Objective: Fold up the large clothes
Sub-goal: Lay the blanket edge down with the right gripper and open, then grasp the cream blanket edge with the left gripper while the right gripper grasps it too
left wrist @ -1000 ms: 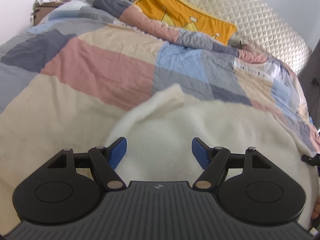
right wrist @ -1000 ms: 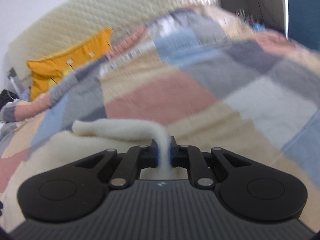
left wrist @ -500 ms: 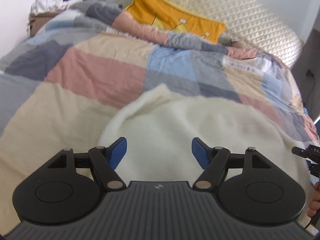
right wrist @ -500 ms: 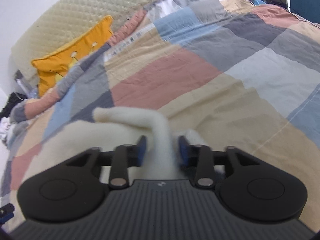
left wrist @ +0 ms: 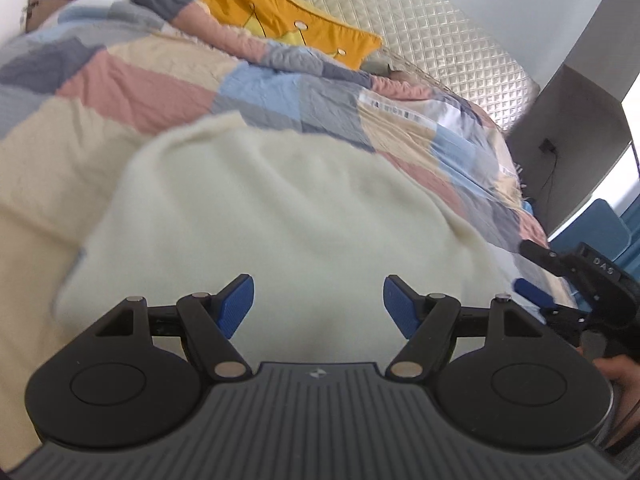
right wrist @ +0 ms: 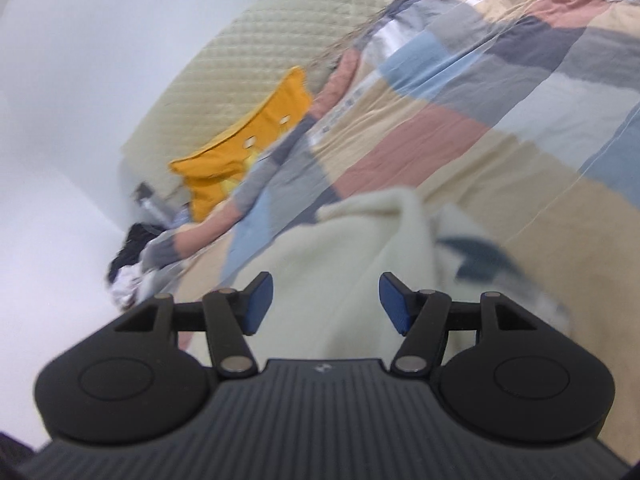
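A cream fleece garment point(left wrist: 288, 208) lies spread on a patchwork quilt point(left wrist: 132, 80) on the bed. My left gripper point(left wrist: 318, 306) is open and empty just above its near part. The right gripper shows at the right edge of the left wrist view point(left wrist: 560, 280), beside the garment's right side. In the right wrist view the right gripper point(right wrist: 326, 302) is open over the garment point(right wrist: 340, 256), with a raised fold of the cloth point(right wrist: 400, 208) ahead of its blue pads point(right wrist: 394, 306).
A yellow cushion point(left wrist: 288, 36) leans on the quilted cream headboard point(left wrist: 440, 32) at the far end. A pile of clothes point(right wrist: 128, 264) lies at the bed's far left. A grey cabinet point(left wrist: 576, 96) and blue furniture point(left wrist: 596, 228) stand to the right.
My right gripper was shut on a strip of the cream garment; it has opened and let it drop. The left gripper has stayed open and drifted slightly over the garment.
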Demonstrator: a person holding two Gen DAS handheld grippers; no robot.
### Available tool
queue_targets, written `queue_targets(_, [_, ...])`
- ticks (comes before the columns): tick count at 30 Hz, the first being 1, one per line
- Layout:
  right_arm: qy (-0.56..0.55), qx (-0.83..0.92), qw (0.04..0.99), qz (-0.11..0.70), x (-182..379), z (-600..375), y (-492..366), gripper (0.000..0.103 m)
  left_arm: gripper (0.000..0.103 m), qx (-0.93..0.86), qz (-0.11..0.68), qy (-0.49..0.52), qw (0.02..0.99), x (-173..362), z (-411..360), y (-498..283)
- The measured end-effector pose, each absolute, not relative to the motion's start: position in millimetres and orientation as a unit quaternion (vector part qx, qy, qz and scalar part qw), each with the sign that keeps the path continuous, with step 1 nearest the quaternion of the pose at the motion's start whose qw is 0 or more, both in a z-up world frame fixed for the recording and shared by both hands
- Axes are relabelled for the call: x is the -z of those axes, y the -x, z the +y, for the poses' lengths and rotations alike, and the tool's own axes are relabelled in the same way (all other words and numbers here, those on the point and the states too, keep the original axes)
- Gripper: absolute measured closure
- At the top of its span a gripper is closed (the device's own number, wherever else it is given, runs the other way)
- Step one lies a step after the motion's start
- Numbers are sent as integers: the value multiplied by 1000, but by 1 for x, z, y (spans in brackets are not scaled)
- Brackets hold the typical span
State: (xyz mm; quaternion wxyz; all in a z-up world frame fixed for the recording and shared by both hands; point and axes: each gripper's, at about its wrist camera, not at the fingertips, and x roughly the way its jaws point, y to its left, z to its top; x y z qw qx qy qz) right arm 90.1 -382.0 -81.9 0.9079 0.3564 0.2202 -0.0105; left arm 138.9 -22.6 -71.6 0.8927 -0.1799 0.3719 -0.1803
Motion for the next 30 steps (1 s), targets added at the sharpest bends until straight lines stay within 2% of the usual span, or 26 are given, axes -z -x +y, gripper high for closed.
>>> queue_targets(9, [-290,-67,929,219,74,-337,-98,41,26,146,408,209,876,88,-14,-138])
queue_targets(13, [-277,-58,921,266,92,-321,-113,41,19,137,424,247,860,96,-10,-142])
queue_targets(18, [-294,-40,898,325,117,-319,-127,42,18,122,437,249,856,93,-13,-140])
queue_targets(22, [-332,-44,887,318,121,-327,-122,42,14,116,449,289,838,100,-5,-135])
queue_targets(26, [-349,-44,881,316,122,-328,-120,42,13,105,486,303,813,130,-4,-144])
queue_targets(30, [-348,-43,882,316,121,-327,-120,41,13,106,485,428,755,159,15,-157])
